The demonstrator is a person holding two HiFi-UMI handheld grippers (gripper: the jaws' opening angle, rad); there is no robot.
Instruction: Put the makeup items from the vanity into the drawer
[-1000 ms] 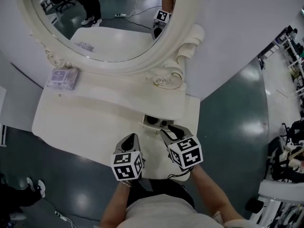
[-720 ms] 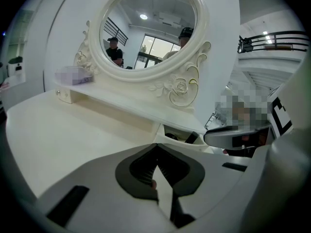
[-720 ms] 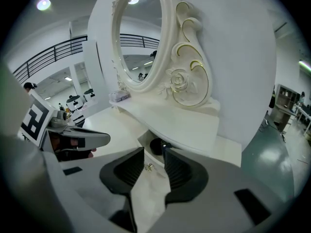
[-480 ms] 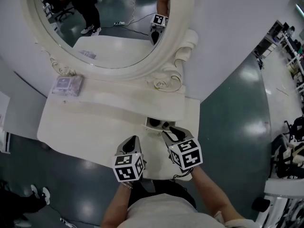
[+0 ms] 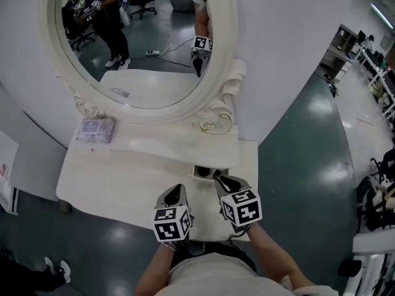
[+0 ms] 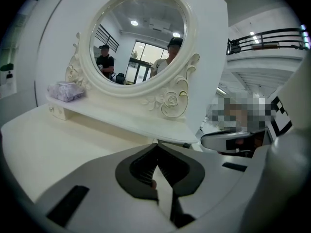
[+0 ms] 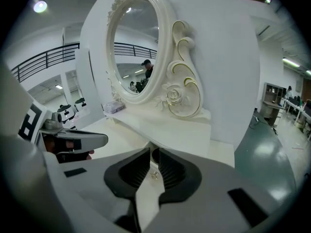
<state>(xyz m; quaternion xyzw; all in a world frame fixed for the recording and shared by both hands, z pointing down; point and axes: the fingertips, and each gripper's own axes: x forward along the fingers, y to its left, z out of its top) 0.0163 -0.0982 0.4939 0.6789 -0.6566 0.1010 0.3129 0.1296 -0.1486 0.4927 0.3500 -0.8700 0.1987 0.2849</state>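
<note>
Vanity point(image 5: 123, 177) white, oval mirror point(image 5: 142, 48) above tabletop. Left gripper point(image 5: 178, 190) over front edge, jaws pressed together, empty. Right gripper point(image 5: 223, 180) just beside open drawer point(image 5: 199, 172), jaws just closing, narrow gap left, nothing pinched. Lilac packet point(image 5: 95, 129) on shelf point(image 5: 166, 145), left end.

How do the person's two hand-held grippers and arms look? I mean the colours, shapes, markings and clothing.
The left hand-held gripper and the right hand-held gripper look alike. Both have light grey, smoothly curved bodies that narrow into two pointed jaws, lined with black ribbed pads. Each carries a white cube printed with black square markers. The person wears a pale short-sleeved shirt.
</note>
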